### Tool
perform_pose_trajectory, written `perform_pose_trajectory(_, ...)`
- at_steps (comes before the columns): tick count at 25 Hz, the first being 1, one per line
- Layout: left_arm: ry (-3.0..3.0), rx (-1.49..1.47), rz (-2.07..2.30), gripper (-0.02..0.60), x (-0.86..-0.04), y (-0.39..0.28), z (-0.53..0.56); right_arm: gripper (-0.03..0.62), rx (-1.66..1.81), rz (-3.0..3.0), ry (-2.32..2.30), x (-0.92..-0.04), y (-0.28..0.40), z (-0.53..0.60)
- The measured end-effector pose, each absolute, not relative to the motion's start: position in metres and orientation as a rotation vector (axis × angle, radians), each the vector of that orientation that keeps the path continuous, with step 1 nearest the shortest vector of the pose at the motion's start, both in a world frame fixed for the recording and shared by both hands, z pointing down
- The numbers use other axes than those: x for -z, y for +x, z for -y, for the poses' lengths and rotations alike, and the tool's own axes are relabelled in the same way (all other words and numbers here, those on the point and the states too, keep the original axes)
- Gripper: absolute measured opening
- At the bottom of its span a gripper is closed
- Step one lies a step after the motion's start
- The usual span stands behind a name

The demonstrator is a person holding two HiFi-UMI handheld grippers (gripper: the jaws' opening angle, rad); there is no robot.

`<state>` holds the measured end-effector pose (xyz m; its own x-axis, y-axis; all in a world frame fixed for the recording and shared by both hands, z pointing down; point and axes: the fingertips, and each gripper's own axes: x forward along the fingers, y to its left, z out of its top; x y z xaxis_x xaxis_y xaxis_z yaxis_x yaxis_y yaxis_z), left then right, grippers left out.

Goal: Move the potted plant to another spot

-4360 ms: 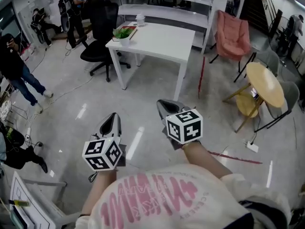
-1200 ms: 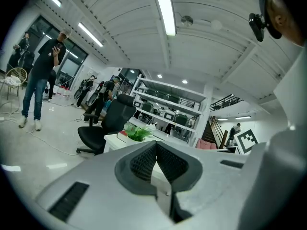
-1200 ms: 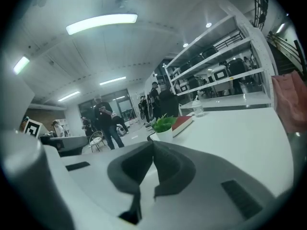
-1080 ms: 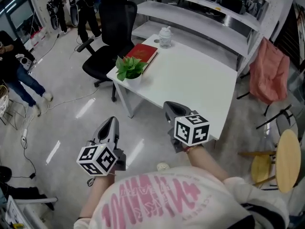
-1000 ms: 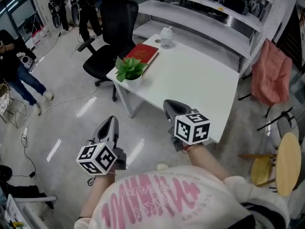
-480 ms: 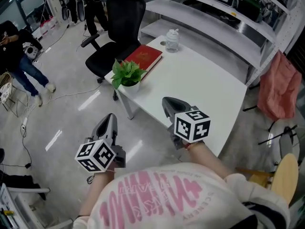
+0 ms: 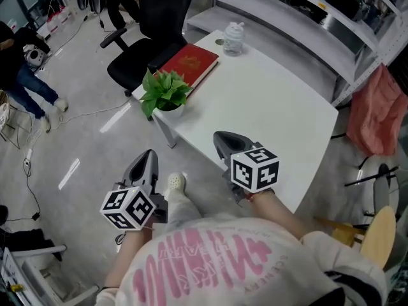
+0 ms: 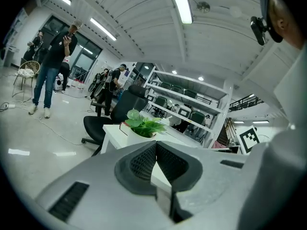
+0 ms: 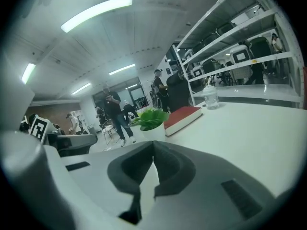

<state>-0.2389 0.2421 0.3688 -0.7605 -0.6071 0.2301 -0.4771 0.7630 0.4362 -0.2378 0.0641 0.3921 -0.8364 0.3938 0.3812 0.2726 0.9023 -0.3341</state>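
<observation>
**A:** Where's the plant [image 7: 164, 93]?

**B:** Left of centre in the head view. It's in a white pot [image 7: 169, 112] at the table's [image 7: 274, 107] leftmost corner, just beside a red book [image 7: 190, 62]. A jar [image 7: 234, 37] stands higher in the frame, well apart.

**A:** And the grippers?

**B:** Both are clenched on nothing. The left gripper [image 8: 156, 150] hangs over the floor [image 7: 95, 145] at lower left. The right gripper [image 9: 153, 157] is over the table's lower edge, mid-frame. Neither is at the pot.

**A:** So the step is the approach. How do I do it well?

**B:** I'd open the jaws before arriving and come in low and level. Close on the pot wall below the leaves, never on the foliage. The pot sits close to the corner, so a nudge could tip it off. Lift straight up, keep it upright and clear of the book, then set it down on the bare stretch at right.
</observation>
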Motion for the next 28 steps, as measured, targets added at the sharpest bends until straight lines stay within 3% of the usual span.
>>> perform_pose_trajectory(17, 1.017, 0.428, 2.424, 0.003, -0.423, -0.357, -0.214, 0.006, -0.525, 2.590, -0.224, -0.416, -0.343, -0.021)
perform_pose_trajectory(28, 1.149, 0.262, 2.467, 0.005, -0.445, -0.363, -0.205, 0.006, -0.529, 2.530, -0.176, -0.450, -0.328, -0.018)
